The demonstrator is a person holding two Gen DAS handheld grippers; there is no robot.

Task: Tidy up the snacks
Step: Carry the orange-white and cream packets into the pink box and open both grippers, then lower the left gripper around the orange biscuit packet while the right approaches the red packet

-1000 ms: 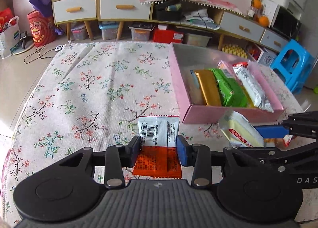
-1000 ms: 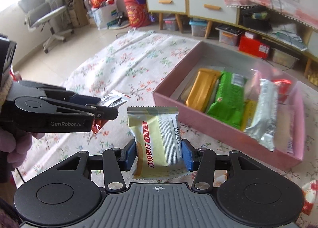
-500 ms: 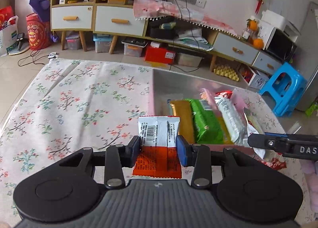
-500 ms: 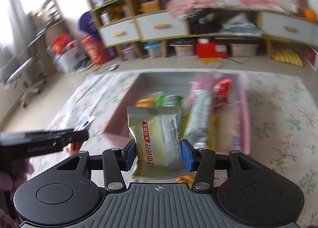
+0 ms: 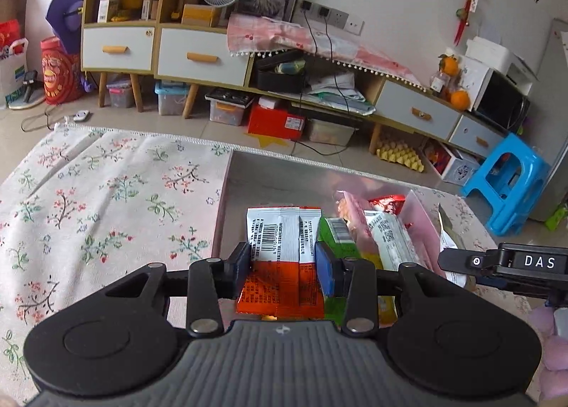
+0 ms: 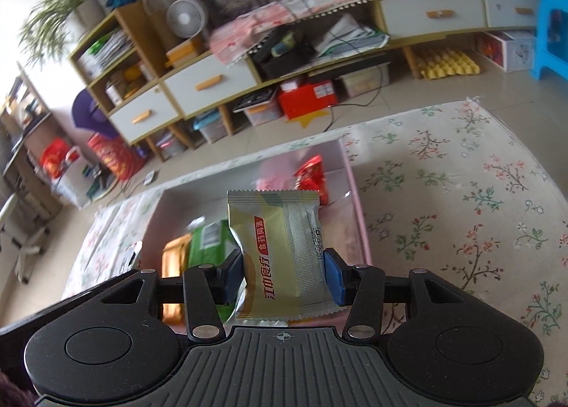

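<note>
Left wrist view: left gripper (image 5: 284,270) clamped on flat crinkly white-and-orange foil snack packet (image 5: 282,258), long axis pointing away, white barcode end forward, above near edge of shallow pink cardboard box (image 5: 420,226) on floral tablecloth (image 5: 88,201). Green packet (image 5: 337,234), silver packet (image 5: 387,240) lie lengthwise inside. Right wrist view: right gripper (image 6: 284,272) clamped on puffy yellow-and-silver pillow packet (image 6: 280,258), upright, over box.

My matt black plastic left gripper (image 5: 284,273) pinches a glossy foil packet (image 5: 280,258). The tablecloth (image 5: 99,201) is soft printed cloth.
</note>
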